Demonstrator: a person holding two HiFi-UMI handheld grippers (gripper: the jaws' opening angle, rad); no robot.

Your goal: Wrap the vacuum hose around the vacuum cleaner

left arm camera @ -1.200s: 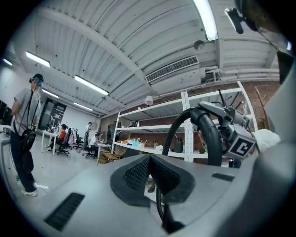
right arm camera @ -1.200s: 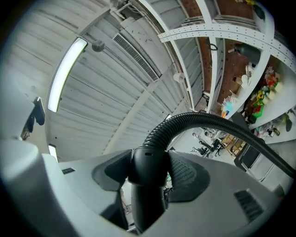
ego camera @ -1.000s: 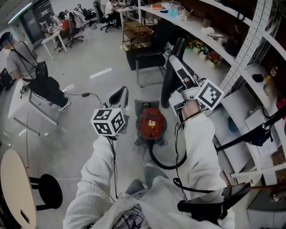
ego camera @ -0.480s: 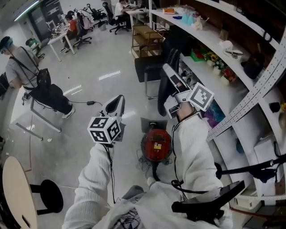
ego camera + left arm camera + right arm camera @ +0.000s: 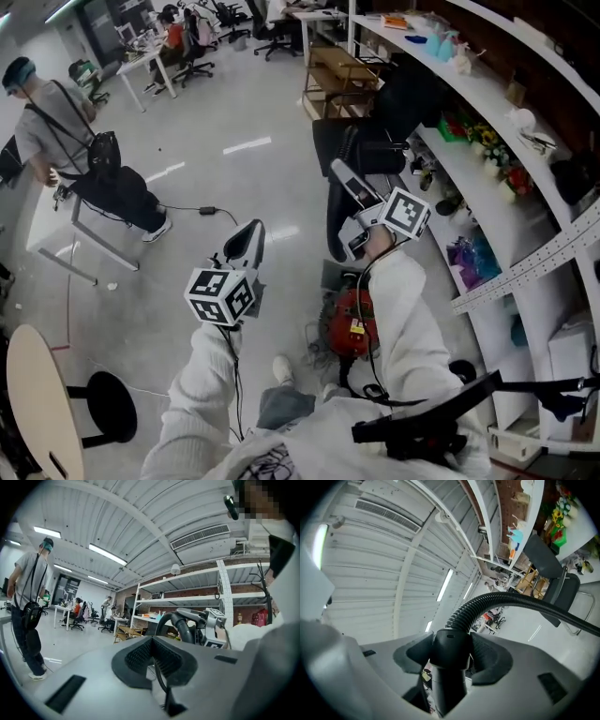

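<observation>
Centrally, in the head view, the red vacuum cleaner (image 5: 354, 323) stands on the floor just below the right gripper (image 5: 345, 183), beside the white shelving (image 5: 487, 150) along the right edge of the frame. The right gripper's jaws are clamped on the smooth black cuff at the end of the vacuum hose (image 5: 334, 225). In the right gripper view the ribbed hose (image 5: 506, 599) rises from the jaws and arcs away to the right edge. The left gripper (image 5: 246, 239) is held up at centre left, well apart from the vacuum cleaner. In its own view its jaws (image 5: 152, 651) meet in a narrow V and grip nothing. A standing person (image 5: 56, 122) appears at upper left, and a round table (image 5: 28, 403) at lower left.
</observation>
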